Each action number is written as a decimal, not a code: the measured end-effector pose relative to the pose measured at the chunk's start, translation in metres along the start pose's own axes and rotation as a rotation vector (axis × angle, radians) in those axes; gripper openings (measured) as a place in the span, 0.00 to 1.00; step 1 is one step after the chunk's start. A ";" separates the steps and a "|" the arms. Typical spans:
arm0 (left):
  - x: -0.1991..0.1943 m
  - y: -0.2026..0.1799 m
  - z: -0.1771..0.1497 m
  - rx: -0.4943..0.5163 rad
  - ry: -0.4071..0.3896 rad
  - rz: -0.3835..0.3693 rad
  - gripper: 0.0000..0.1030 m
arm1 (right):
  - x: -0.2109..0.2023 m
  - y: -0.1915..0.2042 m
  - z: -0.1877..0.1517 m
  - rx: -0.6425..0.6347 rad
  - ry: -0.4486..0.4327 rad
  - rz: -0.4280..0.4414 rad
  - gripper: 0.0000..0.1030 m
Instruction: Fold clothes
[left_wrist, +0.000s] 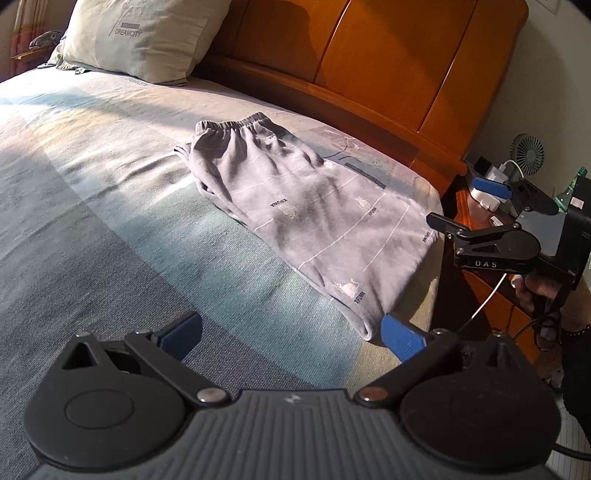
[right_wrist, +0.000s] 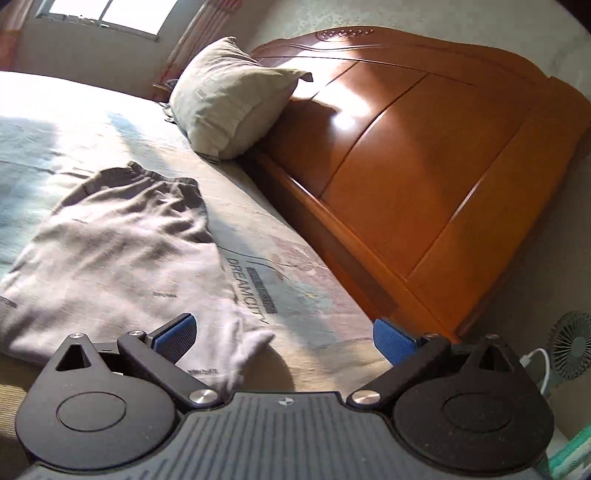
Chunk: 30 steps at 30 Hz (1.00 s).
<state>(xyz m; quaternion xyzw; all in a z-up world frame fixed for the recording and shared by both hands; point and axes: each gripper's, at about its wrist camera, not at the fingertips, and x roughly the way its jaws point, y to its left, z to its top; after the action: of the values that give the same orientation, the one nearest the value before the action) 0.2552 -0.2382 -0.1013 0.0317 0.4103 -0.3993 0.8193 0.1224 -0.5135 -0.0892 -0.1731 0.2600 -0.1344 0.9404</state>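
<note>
Grey trousers (left_wrist: 306, 221) with thin white lines lie folded flat on the bed sheet (left_wrist: 92, 221), elastic waistband toward the pillow, hem end at the bed's edge. My left gripper (left_wrist: 291, 339) is open just short of the near hem corner, and its right fingertip (left_wrist: 402, 341) is beside that corner. My right gripper (left_wrist: 465, 205) hangs open off the bed's side next to the far hem corner. In the right wrist view the trousers (right_wrist: 122, 258) spread to the left. Their pale corner lies between the open fingers of the right gripper (right_wrist: 284, 339), and nothing is held.
A beige pillow (left_wrist: 140, 37) leans on the wooden headboard (left_wrist: 388, 62). Beside the bed stands a nightstand (left_wrist: 476, 206) with a small fan (left_wrist: 526, 153), a charger with white cable and a green bottle. A hand (left_wrist: 535, 288) holds the right gripper.
</note>
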 end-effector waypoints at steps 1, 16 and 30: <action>0.000 0.001 0.000 -0.005 0.000 0.001 0.99 | 0.002 0.006 0.003 0.017 -0.005 0.067 1.00; -0.016 0.025 -0.016 -0.151 -0.030 0.003 0.99 | 0.005 -0.026 -0.050 0.791 0.168 0.540 1.00; -0.023 0.027 -0.023 -0.186 -0.049 -0.018 0.99 | 0.054 -0.048 -0.087 1.430 0.054 0.594 1.00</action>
<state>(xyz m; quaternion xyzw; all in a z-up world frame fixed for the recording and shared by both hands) 0.2505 -0.1970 -0.1075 -0.0580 0.4259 -0.3675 0.8247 0.1123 -0.5973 -0.1643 0.5563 0.1683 -0.0160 0.8136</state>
